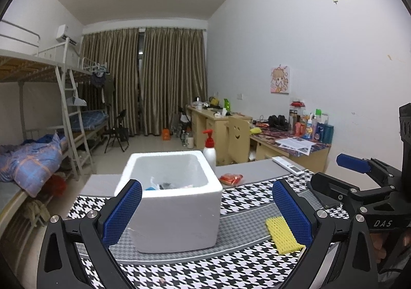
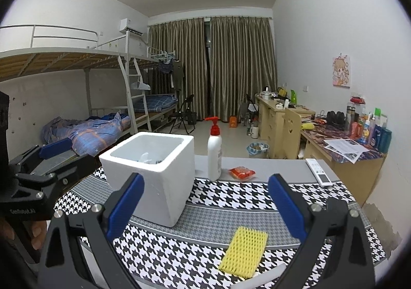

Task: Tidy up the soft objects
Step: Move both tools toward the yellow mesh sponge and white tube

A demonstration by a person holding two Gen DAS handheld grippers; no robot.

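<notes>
1. Your foam box (image 2: 151,176) sits on the cloth (image 2: 231,196) at eleven o'clock.
2. The mesh sleeve (image 2: 244,253) lies at five o'clock of it.
3. The pump bottle (image 2: 214,153) stands at its three o'clock.

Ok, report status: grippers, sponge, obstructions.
Both hand-held grippers open, empty: left, right. Yellow foam net flat on cloth, outside white foam box. Nothing blocking.

We are seeing only scraps of what lies inside the foam box (image 1: 169,201), its wall hiding the rest. The left gripper's blue pad is covering one edge of the yellow foam net (image 1: 282,236). The red packet (image 2: 242,173) is staying too small to read.
</notes>
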